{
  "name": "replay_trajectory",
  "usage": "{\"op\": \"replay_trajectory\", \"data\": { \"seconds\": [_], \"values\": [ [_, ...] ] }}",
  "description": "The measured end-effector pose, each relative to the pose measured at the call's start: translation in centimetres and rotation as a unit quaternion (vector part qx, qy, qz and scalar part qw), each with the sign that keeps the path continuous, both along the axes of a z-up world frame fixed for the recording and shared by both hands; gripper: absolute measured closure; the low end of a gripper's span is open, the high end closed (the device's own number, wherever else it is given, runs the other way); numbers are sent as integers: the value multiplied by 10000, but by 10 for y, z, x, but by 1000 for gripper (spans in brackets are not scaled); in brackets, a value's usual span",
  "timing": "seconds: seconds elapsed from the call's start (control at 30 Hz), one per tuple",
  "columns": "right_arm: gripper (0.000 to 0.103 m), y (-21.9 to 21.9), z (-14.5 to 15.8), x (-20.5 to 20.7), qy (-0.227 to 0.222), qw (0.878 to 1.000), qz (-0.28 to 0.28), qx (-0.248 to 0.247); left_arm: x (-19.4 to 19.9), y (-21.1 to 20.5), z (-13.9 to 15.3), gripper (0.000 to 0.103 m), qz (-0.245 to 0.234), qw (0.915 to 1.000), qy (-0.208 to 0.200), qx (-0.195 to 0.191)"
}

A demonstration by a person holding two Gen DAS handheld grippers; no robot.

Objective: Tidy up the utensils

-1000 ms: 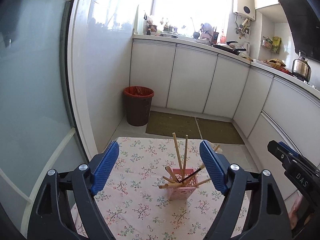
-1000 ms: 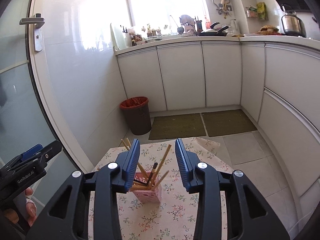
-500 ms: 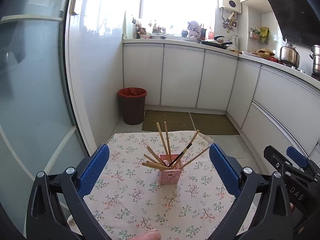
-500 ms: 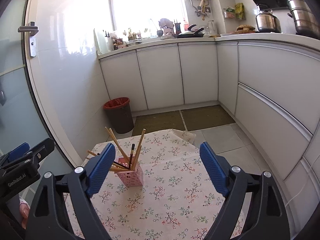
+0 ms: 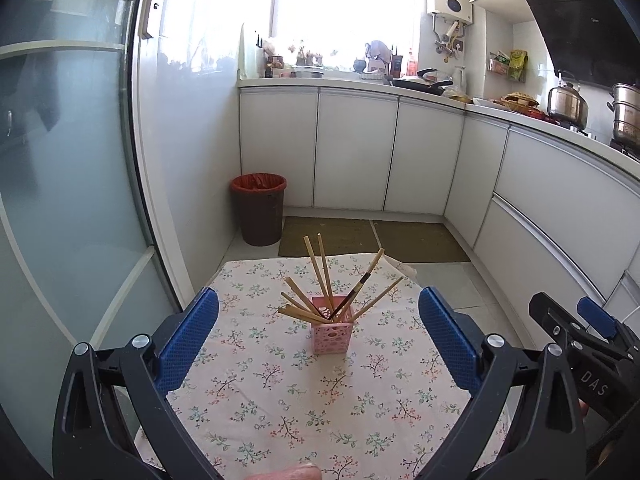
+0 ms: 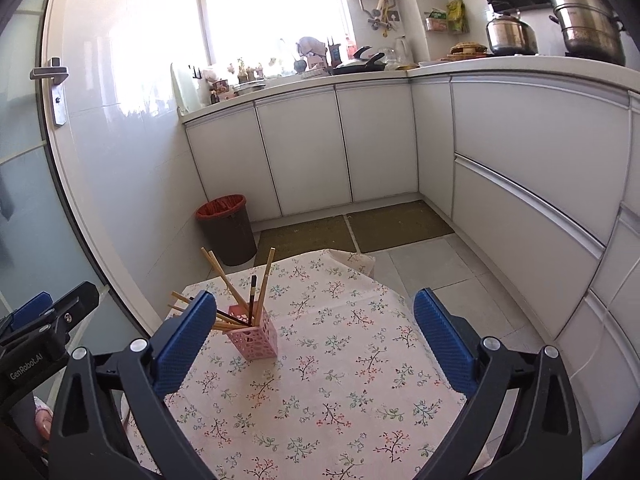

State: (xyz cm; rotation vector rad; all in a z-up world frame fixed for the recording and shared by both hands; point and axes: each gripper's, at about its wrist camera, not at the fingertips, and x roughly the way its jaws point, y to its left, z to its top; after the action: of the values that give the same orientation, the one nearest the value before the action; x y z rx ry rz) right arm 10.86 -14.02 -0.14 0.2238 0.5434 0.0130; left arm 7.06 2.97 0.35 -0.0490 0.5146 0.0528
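Near the middle of the floral-patterned worktop [image 5: 280, 396] stands the small pink perforated plastic holder [image 5: 332, 330], upright on the cloth. Out of it fan the pale wooden chopsticks [image 5: 320, 272], leaning in several directions, with one dark-handled, brush-like stick [image 5: 352, 294] among them; a few low ones splay almost sideways over the rim toward the left. No loose utensil shows on the cloth around the holder.

Both tools hang back from it and grip nothing. The left gripper [image 5: 318, 336] has its blue-padded fingers [image 5: 188, 334] spread wide, with the holder seen between them but well ahead. The right gripper [image 6: 314, 338] is likewise spread wide; from its view the holder [image 6: 254, 338] sits just beyond its left finger.

Judging by this, the gathering step looks finished or nearly so, and what remains is tidying the bundle. A next move would call for bringing one tool in low on the sideways sticks and tipping them upright, perhaps with the other steadying the light holder, which could easily topple.
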Motion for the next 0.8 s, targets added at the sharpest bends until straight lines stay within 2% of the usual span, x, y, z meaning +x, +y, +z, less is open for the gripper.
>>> {"op": "replay_trajectory", "data": {
  "seconds": [0.8],
  "values": [
    [7, -1, 2, -8, 72, 9999, 55, 75, -6, 2, 0, 7, -4, 10000, 31, -1]
  ]
}}
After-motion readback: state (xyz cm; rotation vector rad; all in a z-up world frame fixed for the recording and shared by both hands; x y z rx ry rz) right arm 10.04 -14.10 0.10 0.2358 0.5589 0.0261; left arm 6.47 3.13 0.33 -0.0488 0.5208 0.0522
